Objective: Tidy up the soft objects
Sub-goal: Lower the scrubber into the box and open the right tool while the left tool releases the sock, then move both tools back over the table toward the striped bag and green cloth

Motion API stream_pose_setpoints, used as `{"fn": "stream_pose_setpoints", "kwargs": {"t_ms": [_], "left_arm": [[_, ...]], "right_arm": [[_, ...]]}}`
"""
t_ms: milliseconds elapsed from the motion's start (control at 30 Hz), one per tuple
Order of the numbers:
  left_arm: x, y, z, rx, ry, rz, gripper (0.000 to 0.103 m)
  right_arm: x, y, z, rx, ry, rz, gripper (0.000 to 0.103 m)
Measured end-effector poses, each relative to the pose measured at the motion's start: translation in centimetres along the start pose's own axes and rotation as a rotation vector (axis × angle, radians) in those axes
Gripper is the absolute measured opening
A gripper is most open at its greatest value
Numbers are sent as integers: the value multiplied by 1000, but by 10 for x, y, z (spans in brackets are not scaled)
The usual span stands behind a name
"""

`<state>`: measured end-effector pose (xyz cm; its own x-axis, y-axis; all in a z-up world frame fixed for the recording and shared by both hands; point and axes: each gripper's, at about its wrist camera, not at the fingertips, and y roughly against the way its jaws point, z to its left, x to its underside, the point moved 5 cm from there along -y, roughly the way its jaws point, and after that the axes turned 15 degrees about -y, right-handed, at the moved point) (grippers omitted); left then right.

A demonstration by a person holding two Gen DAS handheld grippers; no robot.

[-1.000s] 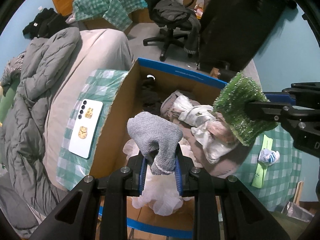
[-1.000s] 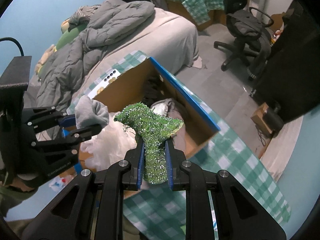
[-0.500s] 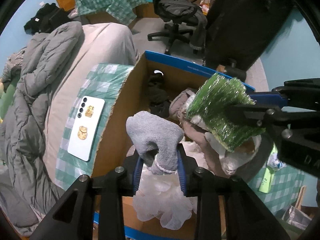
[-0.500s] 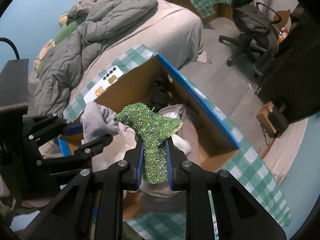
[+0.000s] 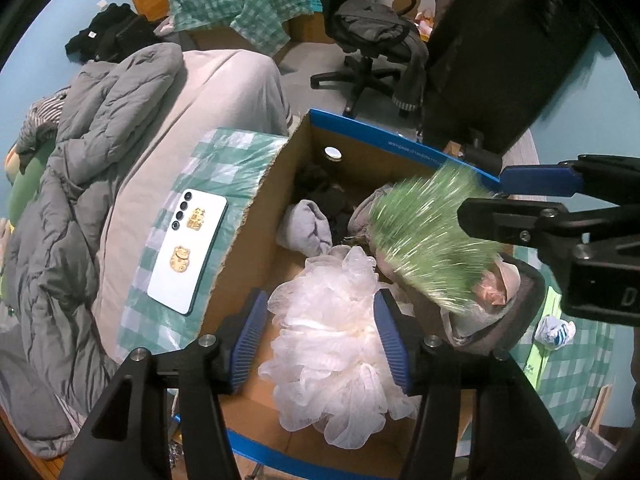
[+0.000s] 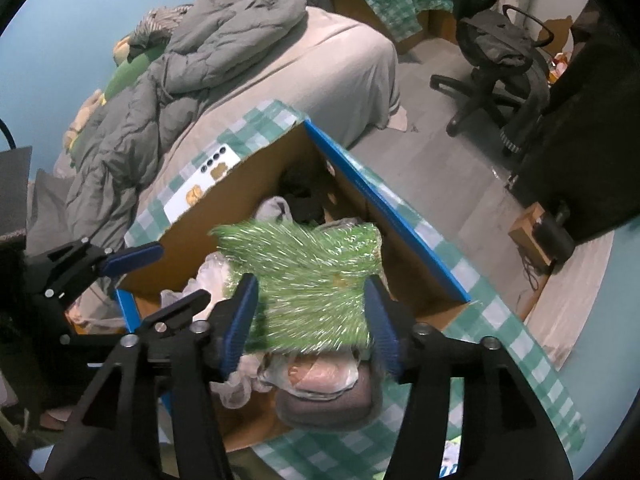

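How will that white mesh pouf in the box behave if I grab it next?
The white mesh pouf looks airy and ruffled, so it is probably very light and will squash between the pads. Its loose net folds may snag or spring back, so grip it deep.

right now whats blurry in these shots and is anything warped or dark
Left wrist view: the green tinsel piece is motion-streaked, while the white mesh pouf and the phone stay sharp. Right wrist view: the same green piece smears between open jaws. Both views: fisheye bends the cardboard box edges, corners go black, light dim.
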<state>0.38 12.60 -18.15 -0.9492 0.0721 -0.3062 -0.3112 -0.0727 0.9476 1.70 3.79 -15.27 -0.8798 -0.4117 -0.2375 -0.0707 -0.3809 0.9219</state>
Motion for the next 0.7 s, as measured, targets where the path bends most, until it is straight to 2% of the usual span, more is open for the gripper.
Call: {"fn": "stream_pose_setpoints", "kwargs": {"t_ms": [67,333,700], "left_arm": [[0,2,1,1,5,-2,57],[0,14,-3,2,10,-21,57],[-1,27,-32,15,-58,-31,58]], "right_arm": [[-1,3,1,-7,0,-9,63],[3,13,-2,-2,-1,-24,63],[15,40,-16,26,-11,-61,64]]}}
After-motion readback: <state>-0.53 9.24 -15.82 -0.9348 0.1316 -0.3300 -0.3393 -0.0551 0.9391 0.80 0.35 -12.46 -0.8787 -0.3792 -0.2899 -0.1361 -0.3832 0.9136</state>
